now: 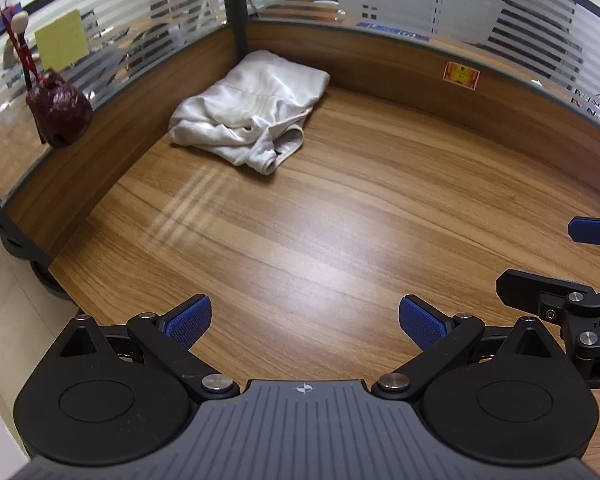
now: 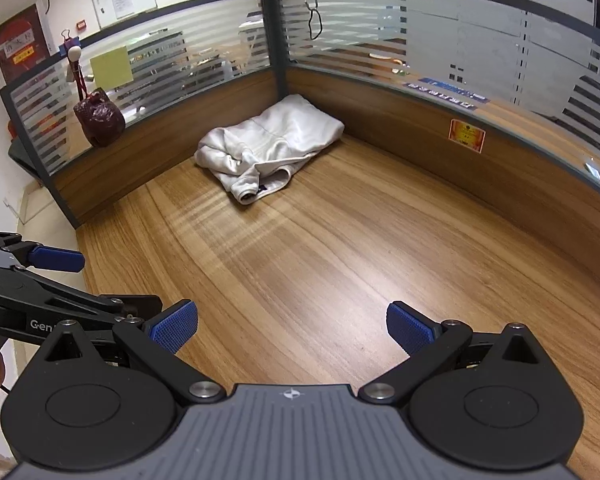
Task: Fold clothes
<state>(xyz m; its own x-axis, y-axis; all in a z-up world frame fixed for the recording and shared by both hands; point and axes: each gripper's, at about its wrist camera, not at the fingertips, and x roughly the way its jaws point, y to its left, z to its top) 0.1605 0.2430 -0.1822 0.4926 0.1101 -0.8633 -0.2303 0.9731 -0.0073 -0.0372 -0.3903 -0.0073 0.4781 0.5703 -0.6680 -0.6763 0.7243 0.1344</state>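
We see the white garment [image 1: 248,112] upper centre, well beyond our left tongs [image 1: 304,322] and right tongs [image 2: 292,326], both apart, empty.

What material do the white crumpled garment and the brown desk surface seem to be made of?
White crumpled garment: soft knit fabric, probably cotton fleece, matte; it shows limp folds and a ribbed cuff. Brown desk surface: wood-grain laminate or veneer, smooth semi-gloss; it shows streaky grain and reflected light stripes.
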